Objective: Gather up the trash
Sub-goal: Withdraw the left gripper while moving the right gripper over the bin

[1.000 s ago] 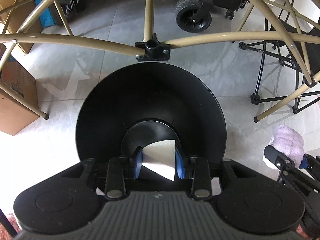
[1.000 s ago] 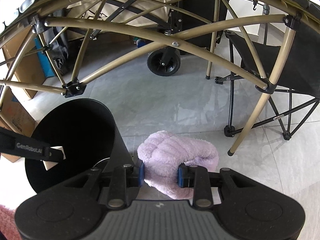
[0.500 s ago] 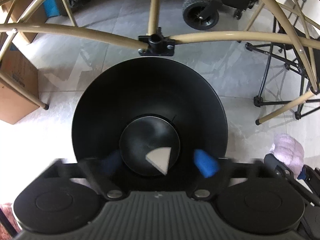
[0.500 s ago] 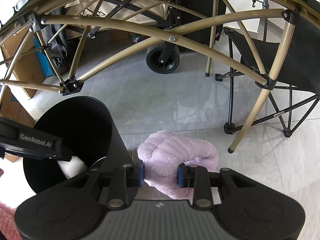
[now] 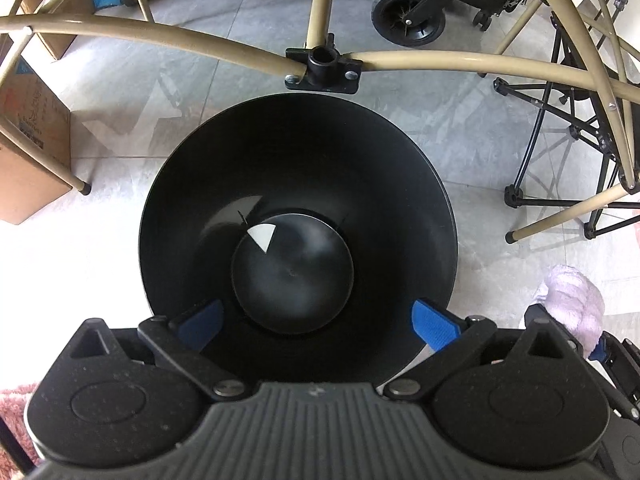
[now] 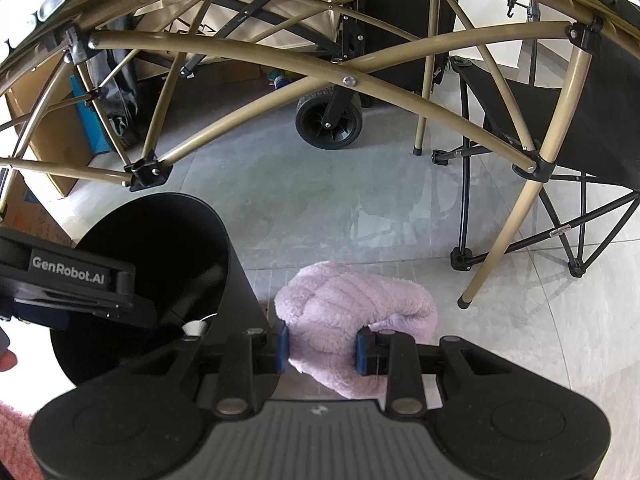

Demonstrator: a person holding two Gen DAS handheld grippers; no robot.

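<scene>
White scrap (image 5: 262,237) dropped into black bin (image 5: 192,184), left tool (image 5: 316,322) opening, empty above

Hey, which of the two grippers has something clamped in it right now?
The right gripper: its blue pads squeeze the fluffy lilac cloth. The left gripper has its jaws opening wide above the black bin, nothing between them; the white scrap lies on the bin's bottom.

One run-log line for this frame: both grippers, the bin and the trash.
left gripper: jaws opening, empty, over black bin | white scrap: on bin floor | right gripper: shut on lilac fuzzy item beside bin
</scene>
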